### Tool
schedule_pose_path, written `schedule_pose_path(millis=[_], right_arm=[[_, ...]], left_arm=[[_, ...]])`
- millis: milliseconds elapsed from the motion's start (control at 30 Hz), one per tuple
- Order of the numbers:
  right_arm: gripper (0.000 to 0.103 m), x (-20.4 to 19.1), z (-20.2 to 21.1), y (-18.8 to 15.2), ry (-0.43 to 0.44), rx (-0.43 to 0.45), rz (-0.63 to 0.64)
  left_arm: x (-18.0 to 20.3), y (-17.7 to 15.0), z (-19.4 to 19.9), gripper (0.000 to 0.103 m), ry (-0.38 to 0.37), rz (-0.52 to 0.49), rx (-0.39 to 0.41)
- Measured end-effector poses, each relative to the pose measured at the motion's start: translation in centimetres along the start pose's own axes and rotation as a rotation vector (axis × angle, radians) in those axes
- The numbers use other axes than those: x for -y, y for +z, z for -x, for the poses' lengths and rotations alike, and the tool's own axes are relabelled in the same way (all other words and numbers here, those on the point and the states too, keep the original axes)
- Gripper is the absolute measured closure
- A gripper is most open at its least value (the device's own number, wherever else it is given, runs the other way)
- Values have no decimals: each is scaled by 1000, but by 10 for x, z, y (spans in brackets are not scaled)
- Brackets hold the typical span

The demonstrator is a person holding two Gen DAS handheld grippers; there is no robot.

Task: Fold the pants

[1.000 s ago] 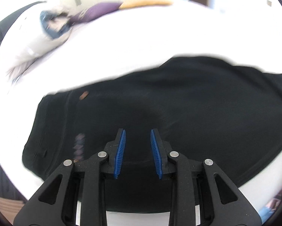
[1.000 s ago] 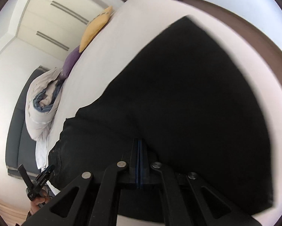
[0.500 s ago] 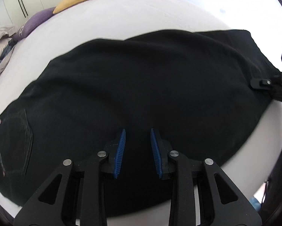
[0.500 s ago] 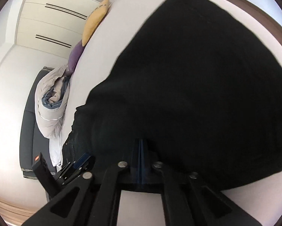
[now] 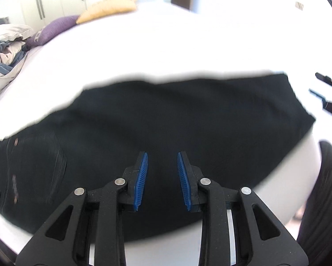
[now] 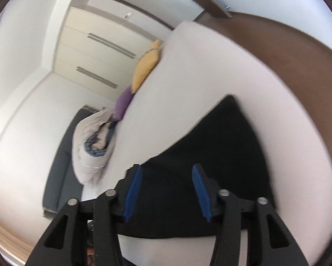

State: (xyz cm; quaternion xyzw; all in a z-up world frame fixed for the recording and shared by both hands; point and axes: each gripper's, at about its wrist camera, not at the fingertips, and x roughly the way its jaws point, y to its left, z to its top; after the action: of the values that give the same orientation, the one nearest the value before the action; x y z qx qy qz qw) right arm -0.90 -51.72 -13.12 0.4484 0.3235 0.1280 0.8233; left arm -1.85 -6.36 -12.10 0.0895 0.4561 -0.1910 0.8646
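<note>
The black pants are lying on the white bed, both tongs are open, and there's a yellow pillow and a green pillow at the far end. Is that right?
Almost. The second pillow is purple, not green; the left wrist view shows it beside the yellow pillow. The rest holds: the black pants lie on the white bed, and the left tongs and right tongs are both open.

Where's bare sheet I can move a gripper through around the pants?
Bare bed sheet runs wide between the black pants and the yellow pillow and purple pillow. A thin strip lies along the near edge. Crowded: the far-left corner, with the bundled duvet.
</note>
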Motion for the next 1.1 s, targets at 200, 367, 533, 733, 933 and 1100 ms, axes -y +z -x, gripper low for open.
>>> schedule_pose_path(millis=[200,367,533,733,933,1100], right_arm=[[45,17,-147,-15,159,-189,-136],[103,37,-168,-16,39,-113,-158],[103,75,-89,34,-148,144,-179],[72,112,32,47,-399,402,-273],[44,77,79,4,-246,391,-237],[41,48,62,-68,-156,278,-280]], left_arm=[[4,70,-88,76,-106,212,-34],[-15,68,-118,76,-94,256,-55],[-37,69,-117,76,-65,281,-33],[-76,60,-104,76,37,340,-19],[-117,58,-69,76,77,479,65],[-94,55,-63,70,37,458,60]])
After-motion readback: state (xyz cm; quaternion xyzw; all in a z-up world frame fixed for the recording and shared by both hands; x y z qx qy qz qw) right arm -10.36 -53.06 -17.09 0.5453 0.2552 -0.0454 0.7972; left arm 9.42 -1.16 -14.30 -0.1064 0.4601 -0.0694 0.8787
